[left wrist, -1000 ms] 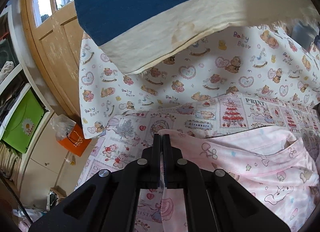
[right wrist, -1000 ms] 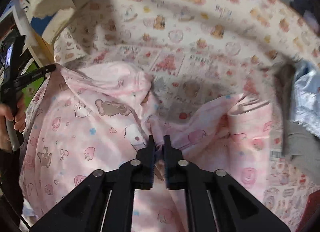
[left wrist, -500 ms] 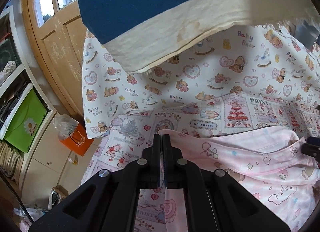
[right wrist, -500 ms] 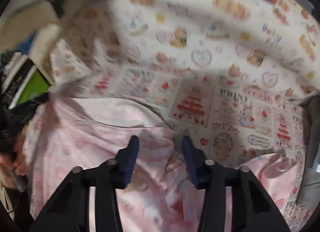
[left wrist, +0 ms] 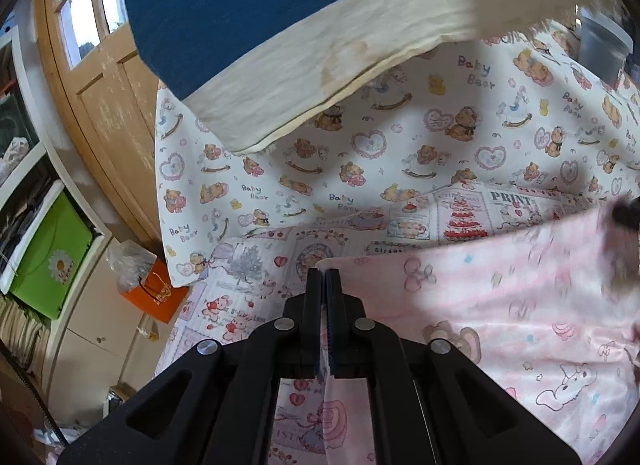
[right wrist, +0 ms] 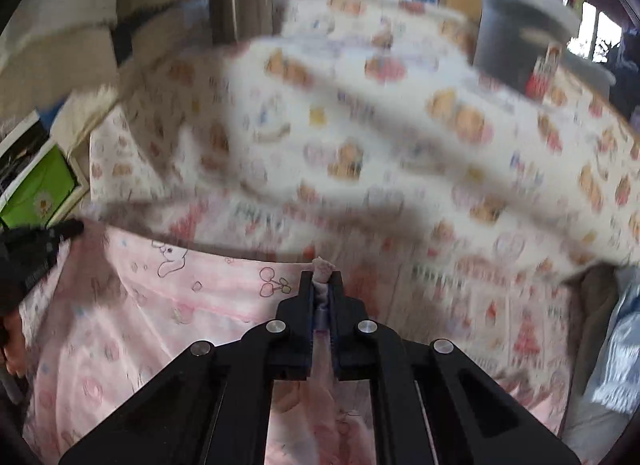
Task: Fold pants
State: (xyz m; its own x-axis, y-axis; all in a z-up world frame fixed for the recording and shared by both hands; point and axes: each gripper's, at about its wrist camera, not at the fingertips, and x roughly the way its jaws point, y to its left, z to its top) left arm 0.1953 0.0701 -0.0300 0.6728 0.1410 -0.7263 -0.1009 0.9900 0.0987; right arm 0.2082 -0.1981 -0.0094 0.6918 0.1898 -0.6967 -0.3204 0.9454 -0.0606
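Observation:
The pink printed pants lie spread on a patterned bedsheet. My left gripper is shut on the pants' left corner, with pink cloth pinched between its jaws. In the right wrist view the pants stretch from lower left to centre. My right gripper is shut on a bunched fold of their upper edge, and a tuft of cloth pokes out past the tips. The left gripper shows at the far left of that view, holding the other end of the same edge.
A blue and cream blanket overhangs the far side of the bed. A wooden door, a green box and an orange bag stand left of the bed. A dark pot sits at the far right, grey and blue clothes beside me.
My right gripper let go of the middle of the pants, opened, moved up to their top edge and shut on it. The edge now stretches straight between both grippers. The left gripper stayed put.

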